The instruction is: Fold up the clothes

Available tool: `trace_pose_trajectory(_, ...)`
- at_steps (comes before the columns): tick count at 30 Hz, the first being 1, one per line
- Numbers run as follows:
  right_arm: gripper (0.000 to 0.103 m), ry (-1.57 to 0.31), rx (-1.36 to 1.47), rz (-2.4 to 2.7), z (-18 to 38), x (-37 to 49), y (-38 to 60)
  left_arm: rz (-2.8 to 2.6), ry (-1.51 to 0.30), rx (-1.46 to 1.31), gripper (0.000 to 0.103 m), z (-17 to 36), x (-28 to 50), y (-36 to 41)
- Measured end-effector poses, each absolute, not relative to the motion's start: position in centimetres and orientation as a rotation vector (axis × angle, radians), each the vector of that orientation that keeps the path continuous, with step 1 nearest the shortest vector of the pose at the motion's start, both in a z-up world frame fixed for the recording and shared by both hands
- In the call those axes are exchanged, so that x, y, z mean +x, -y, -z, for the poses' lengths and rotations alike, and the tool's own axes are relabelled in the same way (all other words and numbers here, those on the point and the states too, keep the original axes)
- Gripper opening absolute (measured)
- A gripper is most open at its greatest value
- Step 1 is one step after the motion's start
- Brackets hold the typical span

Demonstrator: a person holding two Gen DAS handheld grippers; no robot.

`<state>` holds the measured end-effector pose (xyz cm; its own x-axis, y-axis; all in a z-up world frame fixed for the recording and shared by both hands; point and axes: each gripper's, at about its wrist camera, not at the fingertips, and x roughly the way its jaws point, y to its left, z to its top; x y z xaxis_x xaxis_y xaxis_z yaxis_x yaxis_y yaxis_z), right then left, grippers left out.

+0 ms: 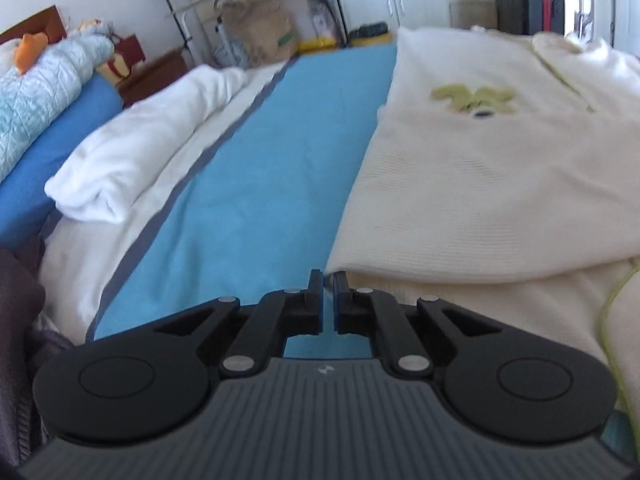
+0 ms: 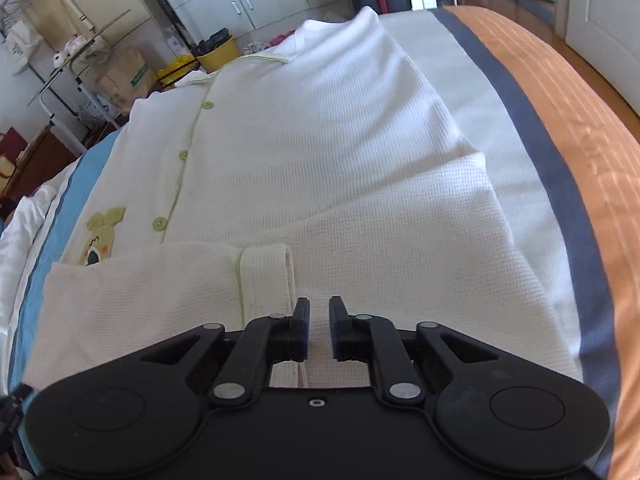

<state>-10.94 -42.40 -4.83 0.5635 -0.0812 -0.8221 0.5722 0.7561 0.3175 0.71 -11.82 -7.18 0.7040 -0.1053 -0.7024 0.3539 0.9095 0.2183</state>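
Note:
A cream waffle-knit pyjama top [image 2: 320, 152] with green piping, green buttons and a rabbit patch [image 2: 100, 236] lies flat on the bed. One sleeve is folded across its lower part, and the sleeve's cuff [image 2: 266, 276] lies just left of my right gripper [image 2: 319, 301]. That gripper hovers over the top's lower part, its jaws a narrow gap apart with nothing pinched. In the left wrist view the same top [image 1: 460, 184] fills the right side. My left gripper [image 1: 328, 274] is shut and empty above the blue sheet [image 1: 248, 184], at the top's near left corner.
A folded white cloth [image 1: 132, 160] and a pale blue quilt [image 1: 44, 80] lie on the bed's left. Dark fabric [image 1: 16, 320] sits at the near left edge. The bedcover's orange band [image 2: 560, 128] runs along the right. Boxes, a yellow tub [image 2: 218, 54] and a suitcase [image 1: 532, 6] stand beyond the bed.

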Motion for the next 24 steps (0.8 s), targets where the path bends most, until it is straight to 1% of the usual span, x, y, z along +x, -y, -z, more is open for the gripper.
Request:
trace_pose_trajectory(1,0.023,-0.898,0.62,0.407,4.8,-10.9,42.3,0.264,-0.762,0.343,0.006,7.1,0.9,11.8)
trace_pose_trajectory(2,0.029,-0.894,0.621,0.395,4.7,-11.1,42.1,0.267,-0.757,0.318,0.009,6.8,0.9,11.5)
trace_pose_trajectory(3,0.045,-0.891,0.62,0.395,4.7,-11.3,42.0,0.27,-0.751,0.292,0.014,6.4,0.9,11.3)
trace_pose_trajectory(4,0.054,-0.888,0.618,0.4,4.6,-11.4,41.9,0.268,-0.739,0.266,0.017,6.2,0.8,11.0)
trace_pose_trajectory(6,0.058,-0.894,0.624,0.402,4.7,-11.5,42.0,0.28,-0.708,0.206,0.032,5.8,0.6,10.4)
trace_pose_trajectory(7,0.059,-0.913,0.622,0.38,4.9,-11.2,41.8,0.312,-0.693,0.167,0.035,5.6,0.5,10.2)
trace_pose_trajectory(9,0.059,-0.953,0.618,0.333,5.5,-10.4,41.4,0.383,-0.671,0.093,0.043,5.3,0.3,10.1)
trace_pose_trajectory(11,0.058,-0.993,0.562,0.288,5.9,-9.5,40.3,0.452,-0.674,0.057,0.046,5.5,0.2,10.9)
trace_pose_trajectory(12,0.043,-1.012,0.483,0.275,6.0,-8.9,39.2,0.469,-0.687,0.06,0.047,5.7,0.2,11.4)
trace_pose_trajectory(13,0.01,-1.029,0.361,0.26,5.8,-8.3,37.7,0.477,-0.711,0.076,0.047,6.2,0.3,12.0)
trace_pose_trajectory(15,0.008,-1.028,0.162,0.268,5.2,-7.9,35.3,0.467,-0.773,0.132,0.047,7.5,0.7,13.3)
trace_pose_trajectory(18,0.007,-1.005,0.012,0.381,4.0,-8.5,34.3,0.435,-0.868,0.24,0.049,9.2,1.2,14.1)
trace_pose_trajectory(19,0.007,-1.004,0.049,0.369,3.7,-8.8,34.7,0.438,-0.856,0.246,0.051,9.3,1.0,14.0)
trace_pose_trajectory(20,0.008,-1.025,0.101,0.353,4.0,-8.9,35.3,0.426,-0.861,0.256,0.057,9.2,1.0,14.0)
trace_pose_trajectory(21,0.009,-1.047,0.153,0.336,4.3,-9.0,36.0,0.406,-0.868,0.266,0.067,9.3,1.1,14.0)
trace_pose_trajectory(22,0.018,-1.066,0.166,0.356,4.8,-8.9,36.4,0.386,-0.875,0.275,0.071,9.3,1.2,14.0)
trace_pose_trajectory(23,0.022,-1.084,0.178,0.378,5.4,-8.9,36.8,0.377,-0.883,0.269,0.075,9.4,1.4,14.0)
trace_pose_trajectory(24,0.032,-1.07,0.178,0.415,5.4,-9.1,37.1,0.376,-0.892,0.252,0.075,9.3,1.5,13.8)
